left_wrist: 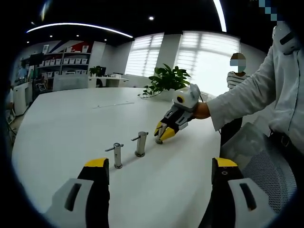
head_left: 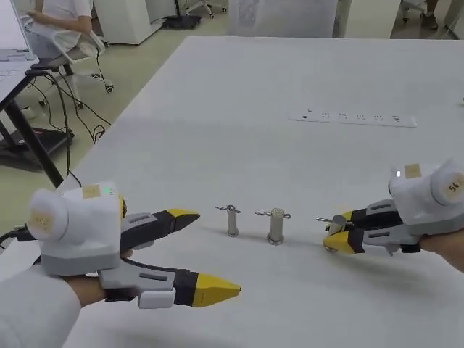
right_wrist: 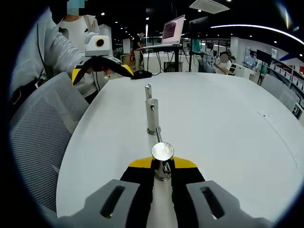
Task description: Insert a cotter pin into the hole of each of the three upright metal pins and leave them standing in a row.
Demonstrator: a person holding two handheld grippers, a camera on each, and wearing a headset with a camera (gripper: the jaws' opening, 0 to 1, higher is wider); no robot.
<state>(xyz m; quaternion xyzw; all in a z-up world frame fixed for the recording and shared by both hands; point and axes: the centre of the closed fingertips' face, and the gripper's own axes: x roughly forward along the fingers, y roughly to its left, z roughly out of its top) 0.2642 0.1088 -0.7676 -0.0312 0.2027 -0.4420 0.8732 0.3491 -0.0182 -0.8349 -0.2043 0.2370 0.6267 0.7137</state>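
**Head view:** On the white surface (head_left: 217, 109) we see three upright metal pins in a row. The middle pin (head_left: 276, 226), pale and stout, carries a cotter pin (head_left: 272, 214) crosswise near its top. The slimmer left pin (head_left: 232, 220) just beside it carries one too. On the middle pin's other side, the right claw (head_left: 338, 232) is clamped on the third pin (head_left: 334, 225), and a thin rod juts from that pin toward the middle pin. The left claw (head_left: 203, 254) hangs beyond the left pin with its jaws spread wide and nothing between them. A power strip (head_left: 353, 118) lies well beyond the middle pin.

**Left gripper view:** We look between the left claw's gaping jaws at the row. The right claw grips the pin just past the middle pin. A potted plant (left_wrist: 166, 80) stands far behind.

**Right gripper view:** The jaws press the third pin's shaft under its round, flat head. The middle pin stands directly behind it and partly hides the left pin. A mesh chair (right_wrist: 38, 142) sits off the surface's edge.
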